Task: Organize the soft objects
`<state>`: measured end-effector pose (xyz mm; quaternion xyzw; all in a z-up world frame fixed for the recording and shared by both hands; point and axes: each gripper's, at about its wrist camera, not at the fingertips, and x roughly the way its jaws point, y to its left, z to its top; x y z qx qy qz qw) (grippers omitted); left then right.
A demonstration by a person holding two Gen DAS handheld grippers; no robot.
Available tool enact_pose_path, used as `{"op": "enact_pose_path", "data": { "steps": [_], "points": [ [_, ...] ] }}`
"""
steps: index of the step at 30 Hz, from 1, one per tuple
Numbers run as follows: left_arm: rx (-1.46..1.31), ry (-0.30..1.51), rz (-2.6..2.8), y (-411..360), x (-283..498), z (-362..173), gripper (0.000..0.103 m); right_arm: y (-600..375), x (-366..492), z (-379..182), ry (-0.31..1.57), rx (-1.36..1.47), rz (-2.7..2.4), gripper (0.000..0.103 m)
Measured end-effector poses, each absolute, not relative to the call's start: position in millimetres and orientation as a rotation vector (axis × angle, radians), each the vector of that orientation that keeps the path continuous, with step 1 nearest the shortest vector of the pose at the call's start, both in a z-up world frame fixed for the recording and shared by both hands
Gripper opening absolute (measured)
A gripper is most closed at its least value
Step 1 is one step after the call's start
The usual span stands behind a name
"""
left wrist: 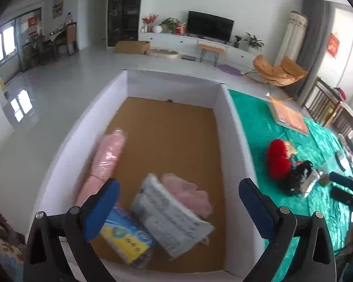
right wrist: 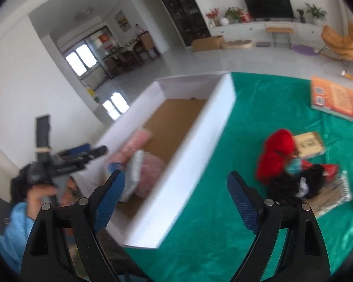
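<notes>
While both the left gripper (left wrist: 178, 208) and right gripper (right wrist: 176, 202) hang with jaws apart and empty, the red plush (right wrist: 274, 156) lies on the green cloth (right wrist: 258, 98) beside the white box (right wrist: 195, 159); light, squashy, best pinched across its bulk.

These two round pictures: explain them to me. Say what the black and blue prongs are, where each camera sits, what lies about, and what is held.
The prongs are hand-held grippers, one per hand, each carrying a camera looking along its fingers. The left gripper hangs open over a white box holding pink packs, a grey pack and a blue-yellow pack. The right gripper, also open, shows the green cloth with a red soft item, black fabric and an orange book. Neither holds anything.
</notes>
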<state>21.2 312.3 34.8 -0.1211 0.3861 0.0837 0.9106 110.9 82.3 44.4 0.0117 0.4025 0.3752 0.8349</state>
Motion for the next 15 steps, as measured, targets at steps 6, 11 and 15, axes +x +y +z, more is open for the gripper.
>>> {"op": "enact_pose_path", "data": {
  "steps": [6, 11, 15],
  "points": [
    [-0.176, 0.806, -0.104, 183, 45, 27, 0.101, -45, 98, -49, 0.894, -0.076, 0.417, 0.09],
    [-0.116, 0.913, -0.211, 97, 73, -27, 0.1, -144, 87, -95, 0.931, -0.004, 0.175, 0.09],
    [-0.077, 0.968, -0.135, 81, 97, -73, 0.1, -168, 81, -96, 0.892, 0.014, 0.125, 0.09]
  ]
}}
